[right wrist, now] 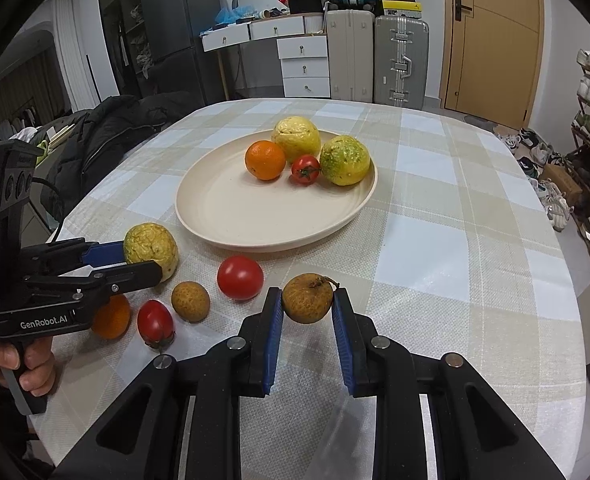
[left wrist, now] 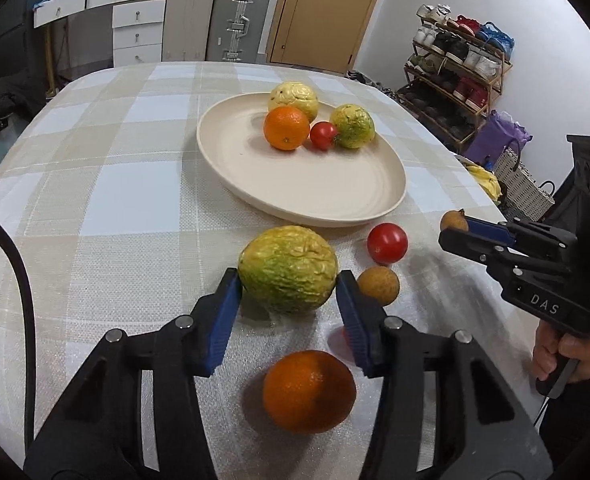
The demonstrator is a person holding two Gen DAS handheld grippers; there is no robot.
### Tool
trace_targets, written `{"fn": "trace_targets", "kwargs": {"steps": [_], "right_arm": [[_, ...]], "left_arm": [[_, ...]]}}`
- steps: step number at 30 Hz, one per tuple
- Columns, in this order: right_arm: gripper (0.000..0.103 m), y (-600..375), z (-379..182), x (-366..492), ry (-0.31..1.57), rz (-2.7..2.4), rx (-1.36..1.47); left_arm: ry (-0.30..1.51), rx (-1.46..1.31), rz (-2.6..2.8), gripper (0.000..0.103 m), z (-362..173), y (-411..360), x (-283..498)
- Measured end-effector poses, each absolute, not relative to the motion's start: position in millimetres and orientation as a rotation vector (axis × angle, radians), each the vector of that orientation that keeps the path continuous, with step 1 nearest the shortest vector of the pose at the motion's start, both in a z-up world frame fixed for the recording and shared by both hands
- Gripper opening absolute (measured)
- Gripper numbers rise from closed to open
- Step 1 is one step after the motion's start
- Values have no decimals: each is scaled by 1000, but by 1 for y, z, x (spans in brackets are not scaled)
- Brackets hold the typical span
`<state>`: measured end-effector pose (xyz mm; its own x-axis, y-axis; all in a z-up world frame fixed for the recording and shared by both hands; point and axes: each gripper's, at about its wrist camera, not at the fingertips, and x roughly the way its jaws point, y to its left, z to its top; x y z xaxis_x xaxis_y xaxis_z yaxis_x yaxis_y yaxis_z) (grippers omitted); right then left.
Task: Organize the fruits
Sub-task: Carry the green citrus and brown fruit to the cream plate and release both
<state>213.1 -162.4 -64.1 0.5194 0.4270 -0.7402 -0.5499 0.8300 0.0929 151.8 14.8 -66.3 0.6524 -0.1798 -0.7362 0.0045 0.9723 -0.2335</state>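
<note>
Pinching a small brown fruit [right wrist: 308, 298] between its blue pads, the right gripper [right wrist: 307, 312] holds it nearer the camera than the cream plate [right wrist: 223, 216]. Left of it, the left gripper [left wrist: 289, 288] has its pads against a wrinkled yellow-green fruit [left wrist: 288, 269] on the checked tablecloth [right wrist: 455, 240], just short of the plate. Farther on, the plate carries an orange [right wrist: 265, 159], a tomato [right wrist: 305, 169] and two more yellow fruits.

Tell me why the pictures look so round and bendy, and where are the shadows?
Both views come through fisheye lenses: black corners, and the checked tablecloth bulges. Left wrist view: soft shadow under the near round orange, sharp focus. Right wrist view: the tall wooden door bows, and a faint shadow lies beneath the small brown fruit in the right gripper.
</note>
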Motion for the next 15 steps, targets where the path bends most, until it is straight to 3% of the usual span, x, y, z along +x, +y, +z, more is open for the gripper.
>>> {"fn": "trace_targets", "kwargs": {"steps": [15], "right_arm": [[25, -164, -65, 214, 829, 588, -150]], "left_arm": [[783, -209, -73, 46, -52, 19, 141]]}}
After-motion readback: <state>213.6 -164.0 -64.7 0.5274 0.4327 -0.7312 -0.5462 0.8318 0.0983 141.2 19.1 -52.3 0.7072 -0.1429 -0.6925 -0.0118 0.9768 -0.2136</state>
